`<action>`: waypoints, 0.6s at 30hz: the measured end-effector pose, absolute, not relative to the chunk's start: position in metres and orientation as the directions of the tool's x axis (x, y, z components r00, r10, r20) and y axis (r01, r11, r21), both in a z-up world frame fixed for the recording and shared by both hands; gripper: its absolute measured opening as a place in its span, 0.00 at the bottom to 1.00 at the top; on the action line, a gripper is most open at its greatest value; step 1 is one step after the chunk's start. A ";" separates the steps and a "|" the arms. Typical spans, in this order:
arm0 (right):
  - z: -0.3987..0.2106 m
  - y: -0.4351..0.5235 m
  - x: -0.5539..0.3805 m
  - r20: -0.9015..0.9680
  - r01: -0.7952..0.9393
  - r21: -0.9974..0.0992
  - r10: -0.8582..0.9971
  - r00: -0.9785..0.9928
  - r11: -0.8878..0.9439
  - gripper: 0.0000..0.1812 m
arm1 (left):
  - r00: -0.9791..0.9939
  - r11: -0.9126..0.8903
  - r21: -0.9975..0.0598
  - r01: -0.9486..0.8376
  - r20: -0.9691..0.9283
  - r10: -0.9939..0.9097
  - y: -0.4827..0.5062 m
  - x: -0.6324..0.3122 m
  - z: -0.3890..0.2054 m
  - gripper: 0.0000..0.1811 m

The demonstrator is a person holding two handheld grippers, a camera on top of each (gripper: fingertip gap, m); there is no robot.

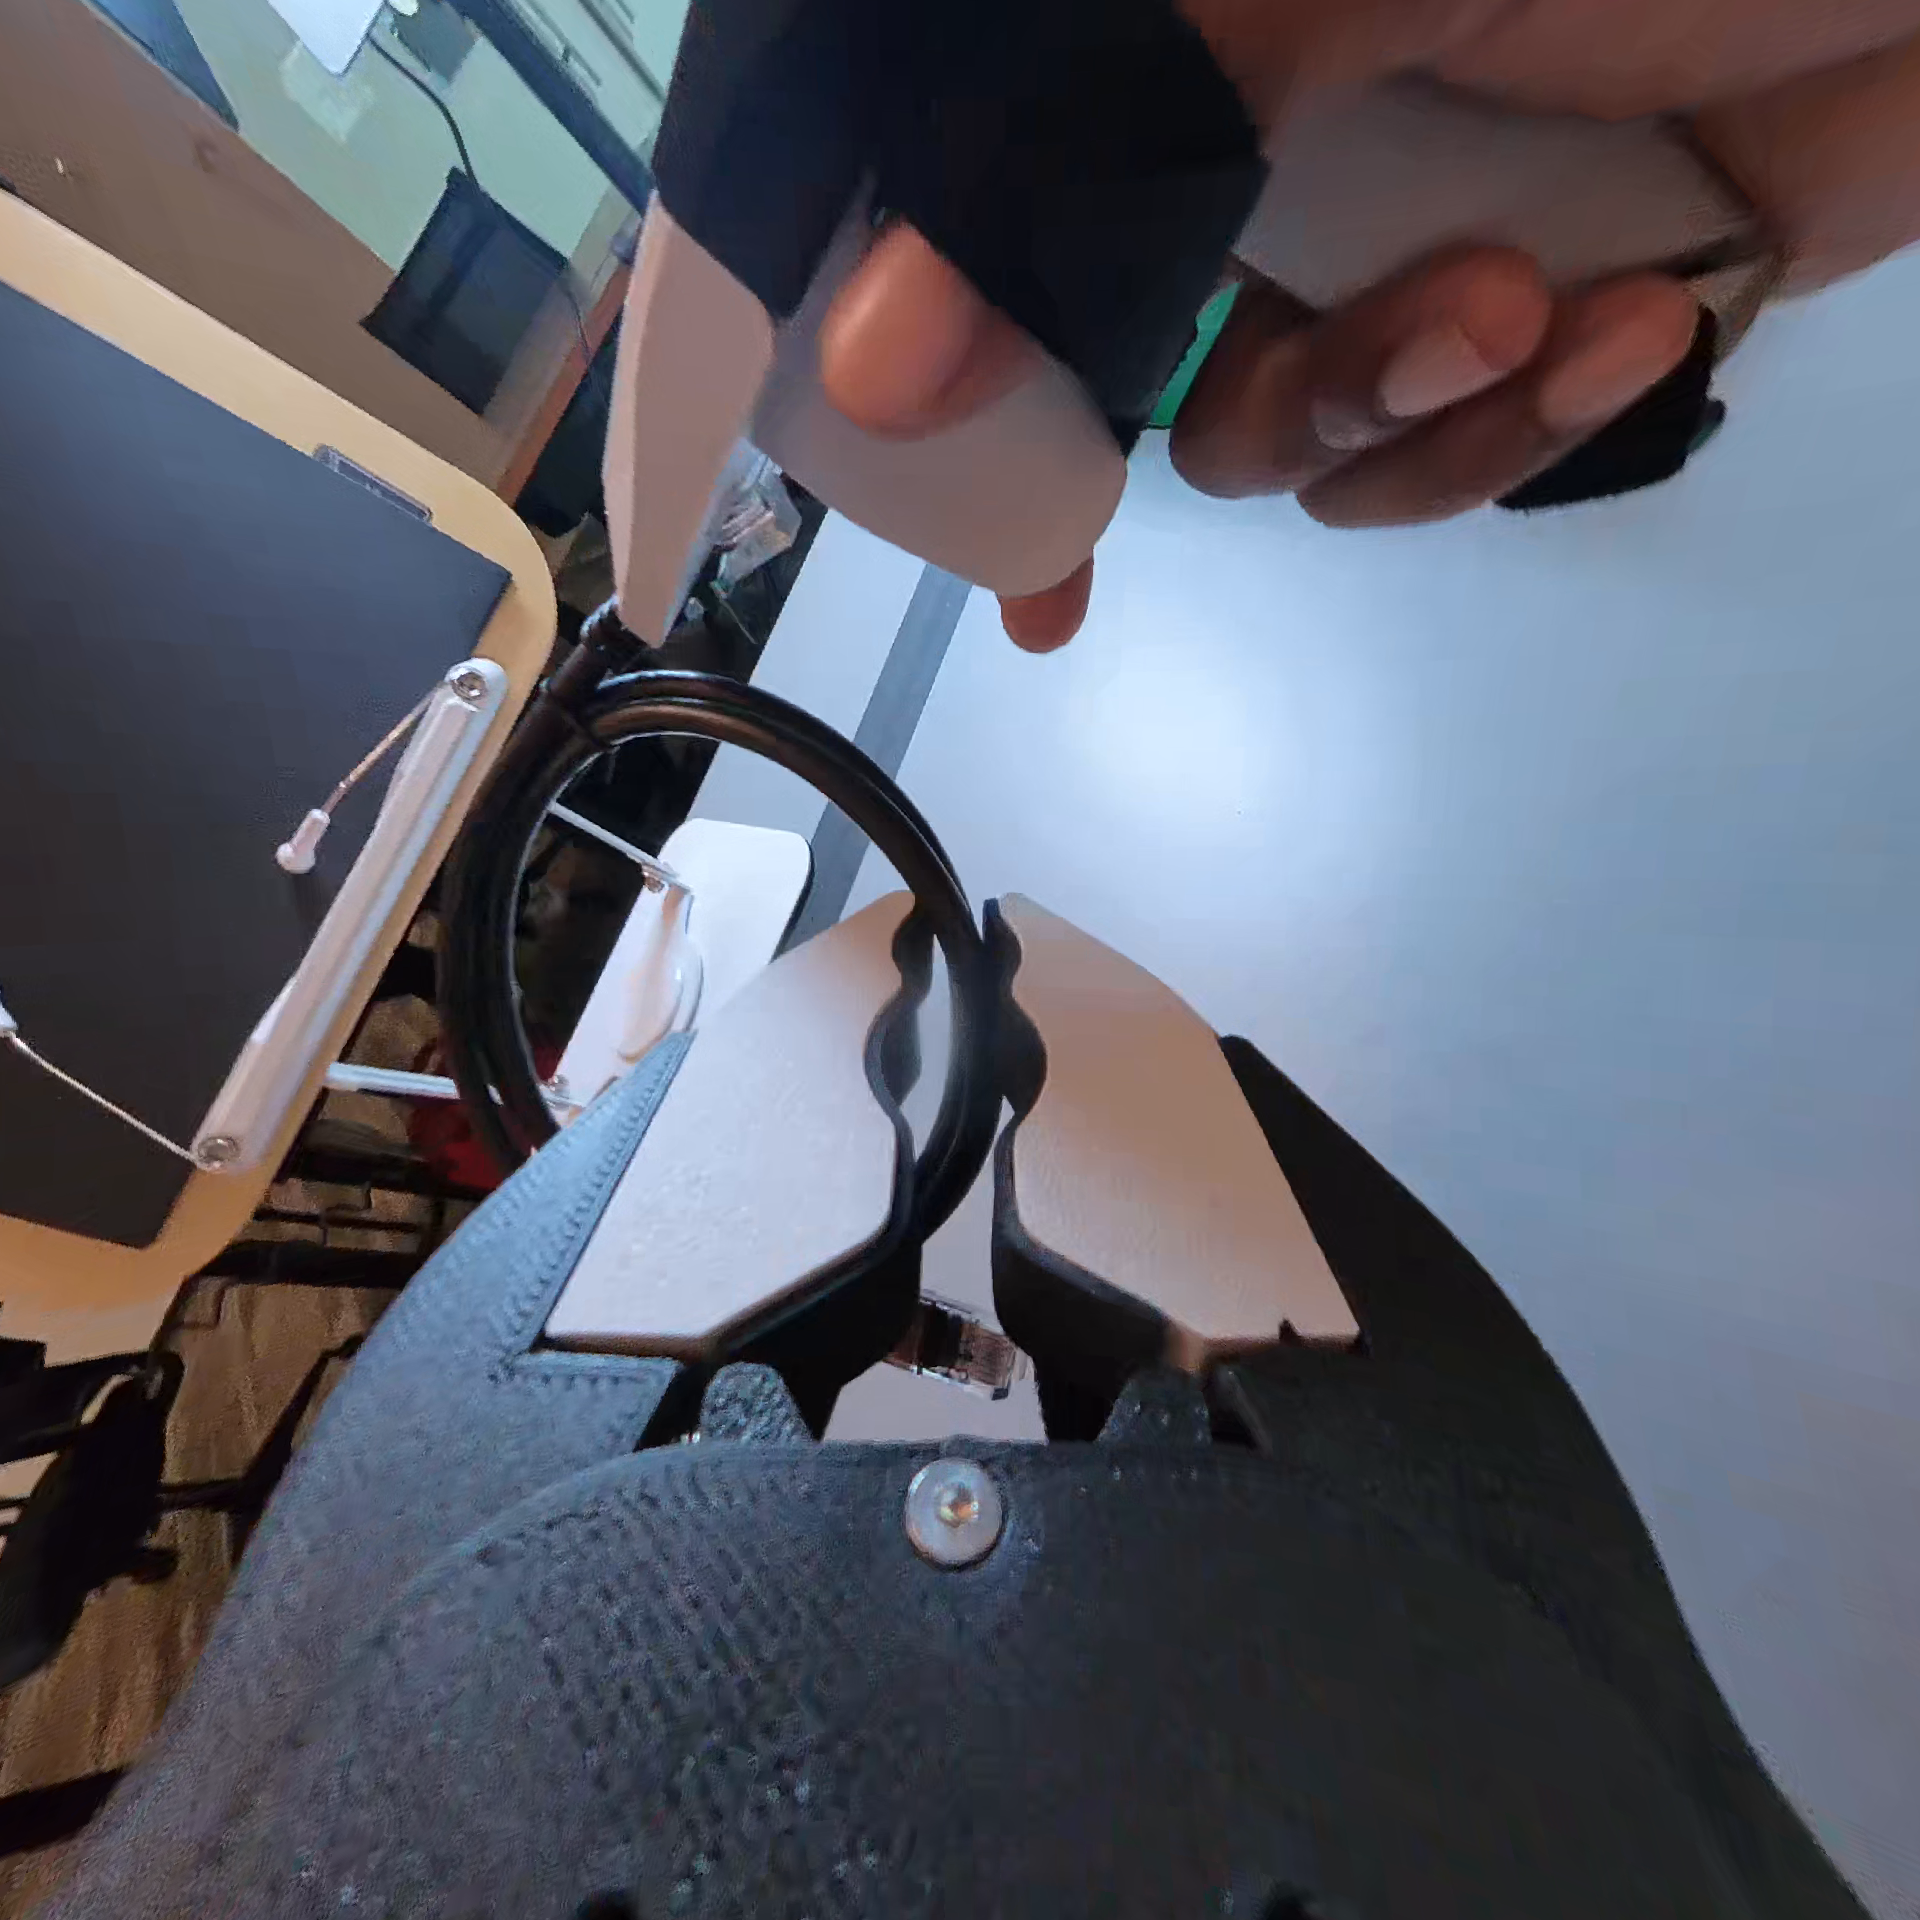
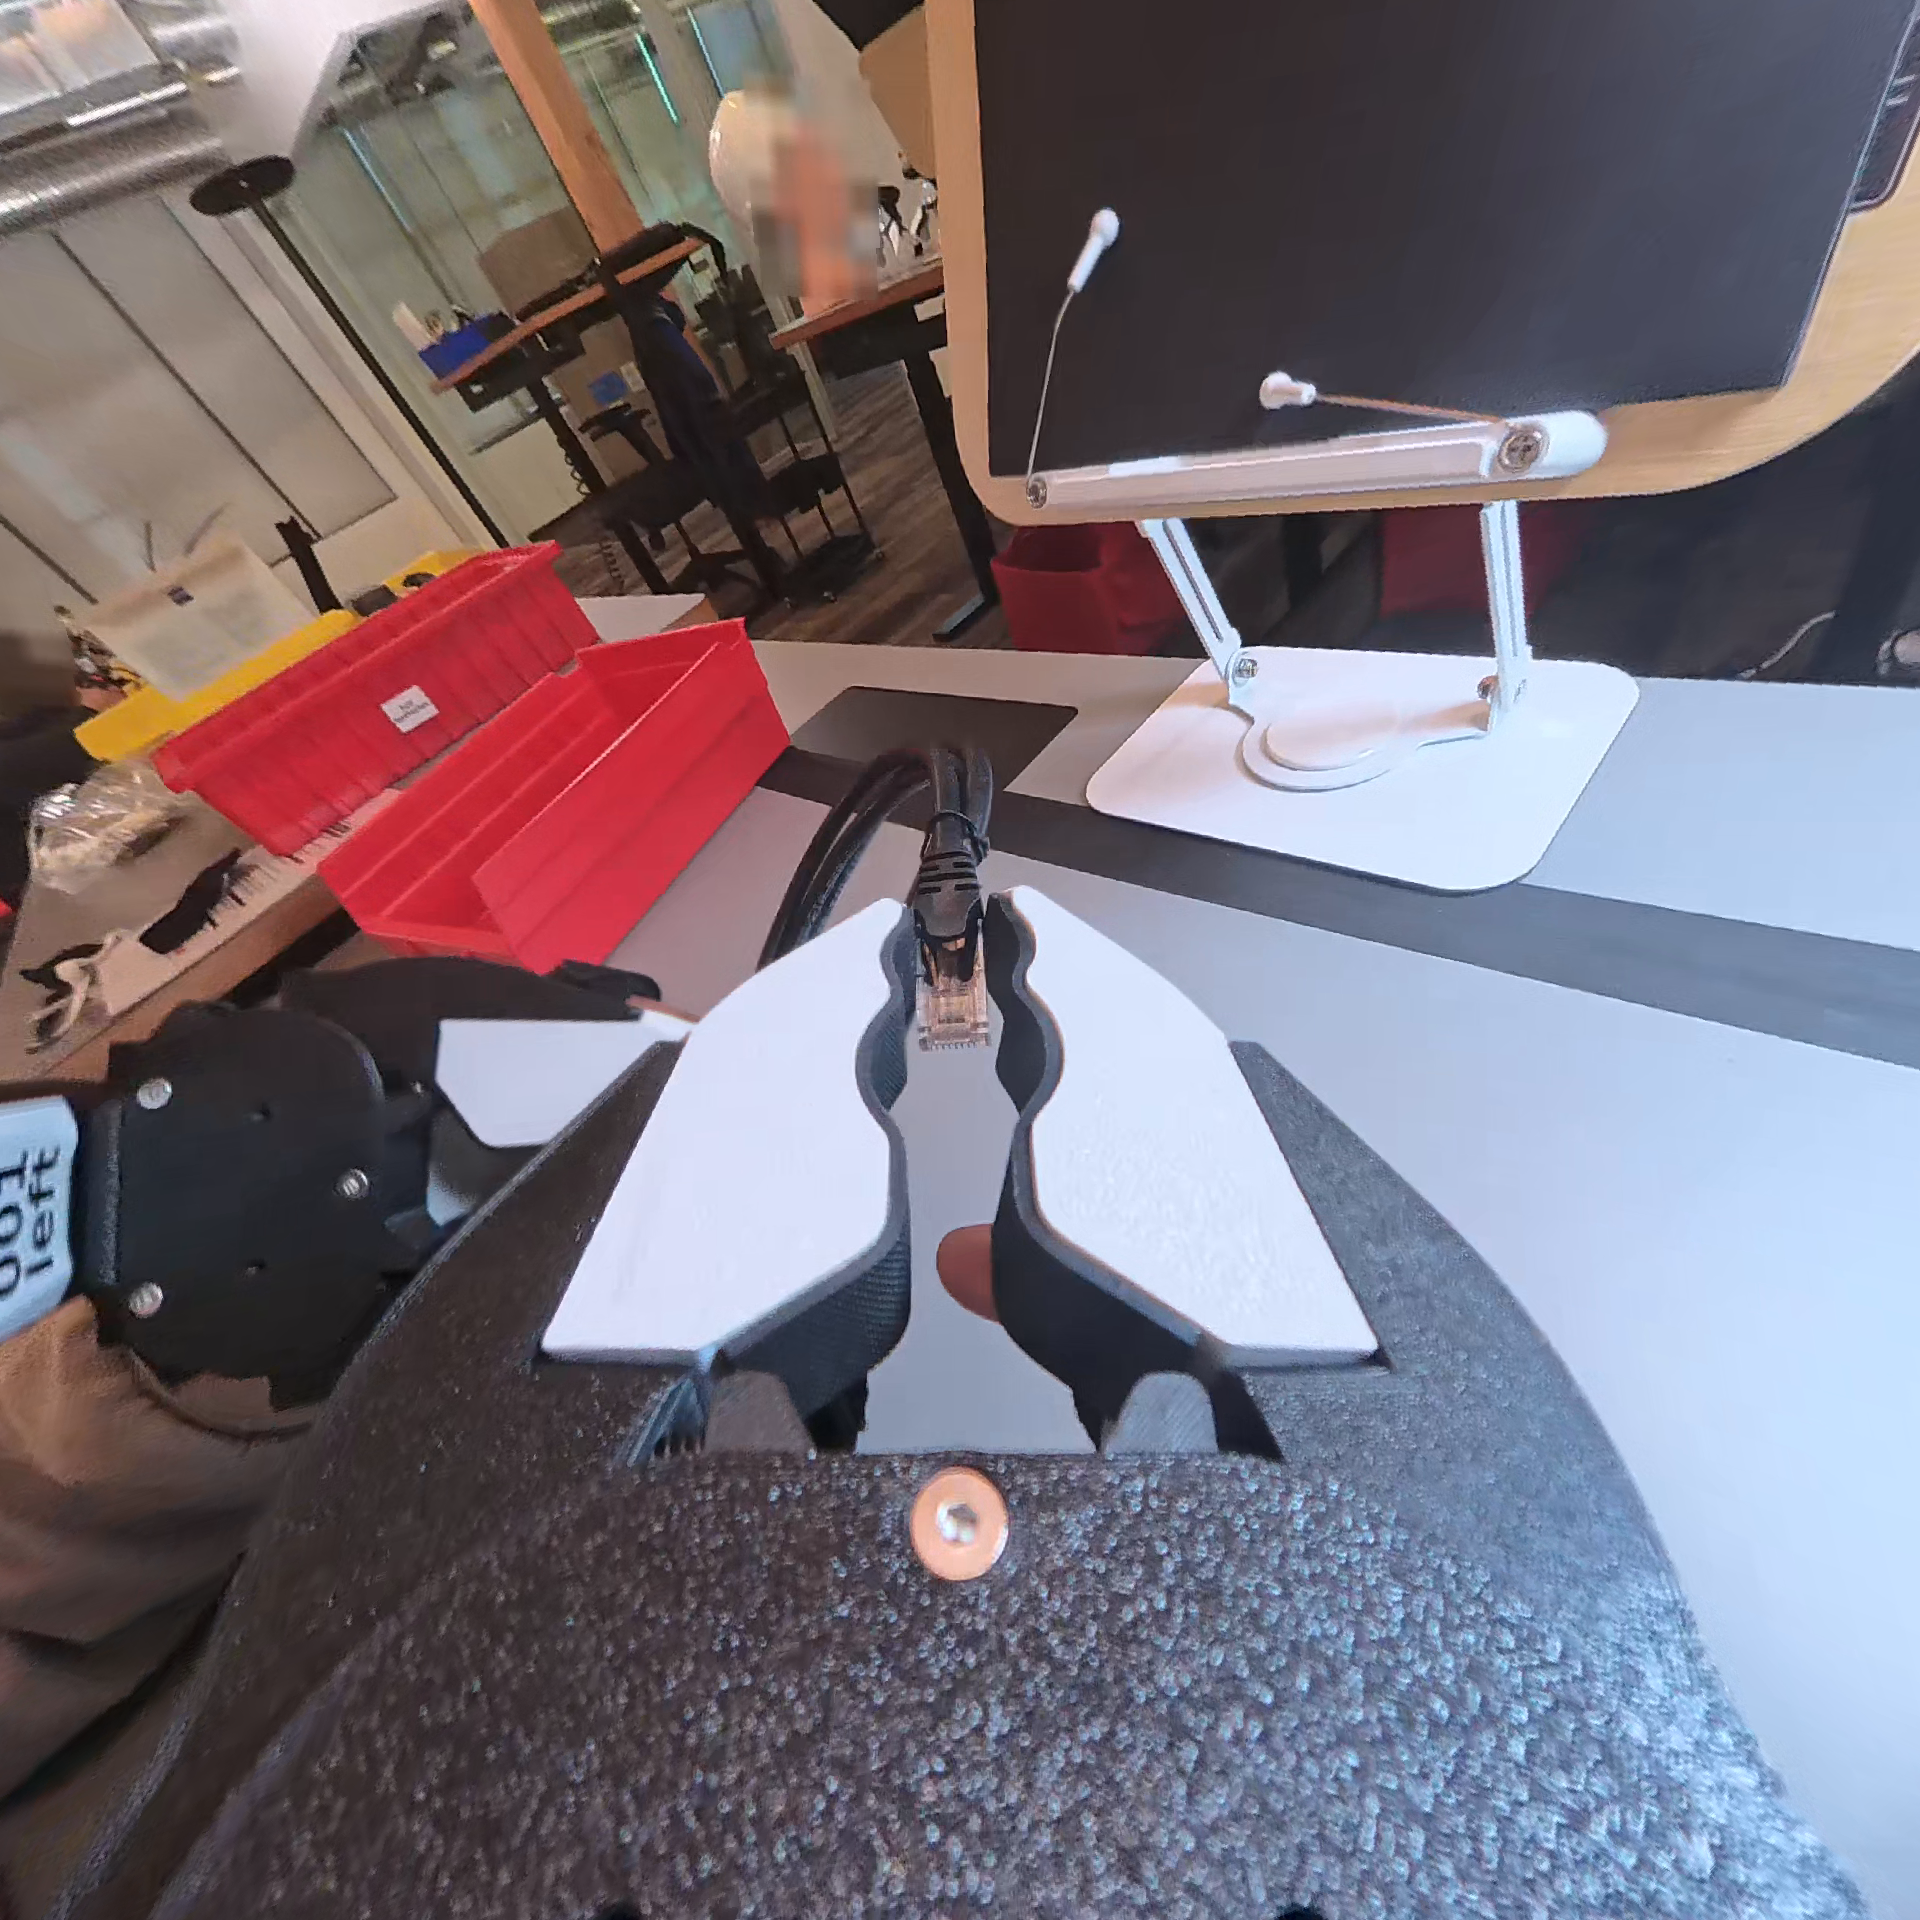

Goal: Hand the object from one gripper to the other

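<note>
A black coiled network cable (image 1: 790,727) hangs in the air between both grippers. My left gripper (image 1: 956,920) is shut on the coil, and the loop runs between its white fingers. One clear plug (image 1: 956,1361) shows near the fingers' base. My right gripper (image 1: 639,613) reaches in from above and meets the tied part of the coil. In the right wrist view my right gripper (image 2: 951,909) is shut on the cable's (image 2: 940,800) black plug boot, and its clear plug (image 2: 951,1013) points back at the camera. The left gripper's finger (image 2: 540,1070) shows at lower left, its tips hidden.
A grey table (image 2: 1558,1039) lies below. A white stand (image 2: 1371,769) carries a dark panel on a wooden board (image 2: 1403,208) at the back right. Two red bins (image 2: 540,790) and a yellow bin (image 2: 135,717) stand at left. A gloved hand (image 1: 1455,364) holds the right gripper. The gap from one gripper's tips to the other's is roughly 7 centimeters.
</note>
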State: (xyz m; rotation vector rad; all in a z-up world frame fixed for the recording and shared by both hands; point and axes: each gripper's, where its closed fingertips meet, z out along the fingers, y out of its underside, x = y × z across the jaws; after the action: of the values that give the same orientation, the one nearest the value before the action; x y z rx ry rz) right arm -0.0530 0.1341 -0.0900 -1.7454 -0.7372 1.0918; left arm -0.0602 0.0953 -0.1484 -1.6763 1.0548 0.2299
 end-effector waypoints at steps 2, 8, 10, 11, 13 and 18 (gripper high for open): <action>-0.088 0.134 -0.050 -0.362 0.034 -0.913 0.843 0.397 -0.407 0.07 | 0.581 0.020 -0.709 -0.705 -0.594 -0.556 0.091 -0.063 -0.137 0.04; -0.067 0.098 -0.046 -0.420 0.120 -0.898 0.906 0.050 -0.423 0.18 | 0.506 0.064 -0.827 -0.559 -0.402 -0.763 0.060 -0.063 -0.109 0.04; -0.052 0.081 -0.036 -0.406 0.114 -0.912 0.908 -0.109 -0.394 0.22 | 0.455 0.059 -0.897 -0.438 -0.278 -0.846 0.042 -0.057 -0.092 0.03; -0.041 0.074 -0.030 -0.388 0.083 -0.922 0.905 -0.175 -0.379 0.24 | 0.432 0.071 -0.921 -0.383 -0.246 -0.868 0.035 -0.055 -0.082 0.03; -0.021 0.069 -0.016 -0.340 -0.012 -0.935 0.907 -0.249 -0.354 0.28 | 0.381 0.069 -0.958 -0.278 -0.176 -0.908 0.022 -0.053 -0.065 0.03; -0.004 0.079 0.005 -0.312 -0.162 -0.914 0.900 -0.303 -0.371 0.28 | 0.236 0.060 -0.997 0.044 -0.048 -0.971 -0.008 -0.059 -0.014 0.03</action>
State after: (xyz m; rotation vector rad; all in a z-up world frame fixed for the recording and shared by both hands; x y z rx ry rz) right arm 0.0047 0.0791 -0.0035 -1.1475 -1.0472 1.7734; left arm -0.0590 -0.0077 -0.0145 -1.2360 1.0231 -1.0189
